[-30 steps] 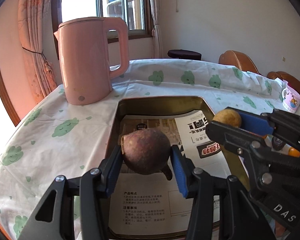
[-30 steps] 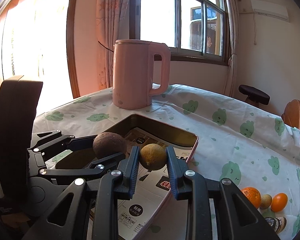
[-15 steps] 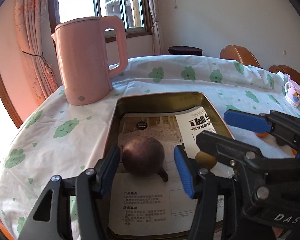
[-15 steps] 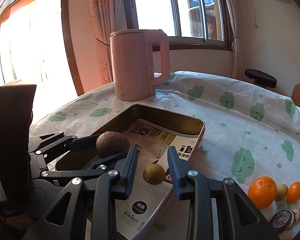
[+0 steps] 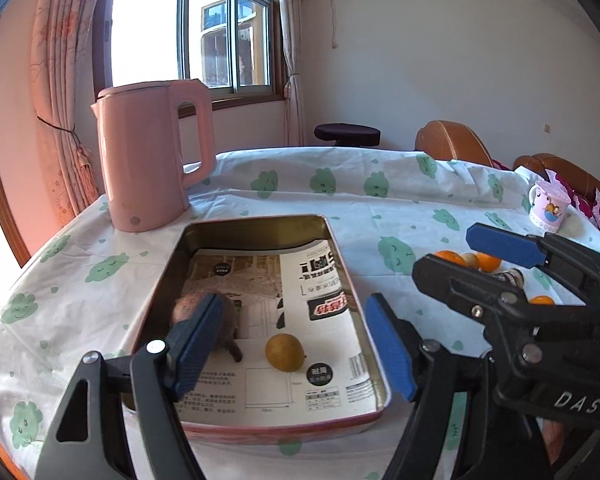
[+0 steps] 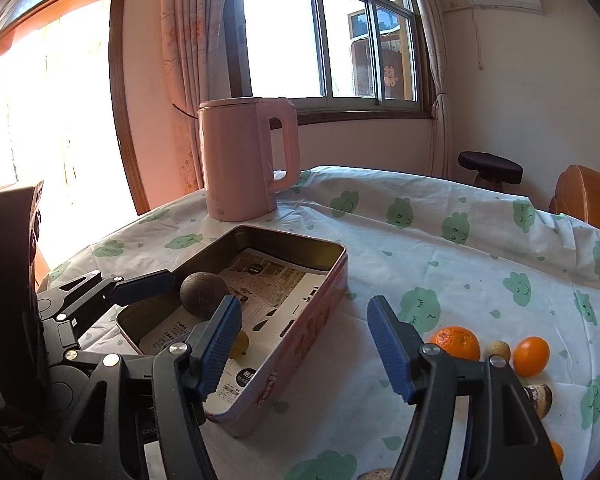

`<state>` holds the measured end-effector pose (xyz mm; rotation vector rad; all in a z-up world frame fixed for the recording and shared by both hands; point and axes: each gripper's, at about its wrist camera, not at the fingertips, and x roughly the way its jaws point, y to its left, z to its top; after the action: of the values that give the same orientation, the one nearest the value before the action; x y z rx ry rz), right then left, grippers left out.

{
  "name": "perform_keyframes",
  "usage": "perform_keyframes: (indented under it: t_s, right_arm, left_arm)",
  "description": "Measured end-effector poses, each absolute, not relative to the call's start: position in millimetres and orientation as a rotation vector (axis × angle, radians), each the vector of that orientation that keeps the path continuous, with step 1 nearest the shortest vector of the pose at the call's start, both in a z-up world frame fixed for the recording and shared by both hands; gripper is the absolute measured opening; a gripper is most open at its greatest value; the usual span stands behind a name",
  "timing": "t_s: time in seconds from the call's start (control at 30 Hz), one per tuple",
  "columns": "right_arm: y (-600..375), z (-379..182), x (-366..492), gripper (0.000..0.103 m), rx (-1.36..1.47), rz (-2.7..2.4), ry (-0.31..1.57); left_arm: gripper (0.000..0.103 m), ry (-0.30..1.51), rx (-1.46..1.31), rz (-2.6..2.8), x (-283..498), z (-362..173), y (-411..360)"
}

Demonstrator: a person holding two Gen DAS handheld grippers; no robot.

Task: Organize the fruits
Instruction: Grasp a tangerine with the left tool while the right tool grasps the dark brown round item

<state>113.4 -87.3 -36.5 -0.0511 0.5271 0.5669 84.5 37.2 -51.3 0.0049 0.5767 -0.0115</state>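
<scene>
The brown fruit (image 5: 204, 312) and the small yellow fruit (image 5: 284, 352) lie on the paper inside our tin (image 5: 256, 222), below our left gripper (image 5: 292, 350), spread wide and empty; our right gripper (image 6: 304, 344), equally wide, hangs over the tin's right edge.

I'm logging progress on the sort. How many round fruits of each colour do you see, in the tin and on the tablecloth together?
Orange fruits, on the tablecloth: 3
Tan fruit, on the tablecloth: 1
Dark brown fruit, in the tin: 1
Yellow-green fruit, in the tin: 1
Total: 6
Not counted: a dark shell-like item, too unclear to identify.
</scene>
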Motion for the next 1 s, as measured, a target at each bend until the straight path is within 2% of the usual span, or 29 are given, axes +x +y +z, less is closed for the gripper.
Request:
perform_keyframes:
  t_s: [0.67,0.77,0.9,1.0]
  right_arm:
    - [-298.4,-53.8,85.8,0.068,0.045,0.103,0.558]
    - [-317.8,-59.2,84.6,0.068,0.066,0.065,0.574]
    - [-333.6,-60.2,84.1,0.068,0.090,0.033,0.580]
    - [-340.2,-61.0,82.8,0.068,0.096,0.018,0.588]
  left_arm:
    - [0.079,0.653,0.040,-0.278,91.0,-53.9,-124.1]
    - [0.077,0.681,0.063,-0.310,93.3,-58.7,-143.2]
    - [0.066,0.727,0.093,-0.356,96.6,-67.4,-165.1]
    - [0.063,0.766,0.118,-0.386,98.9,-74.9,-179.3]
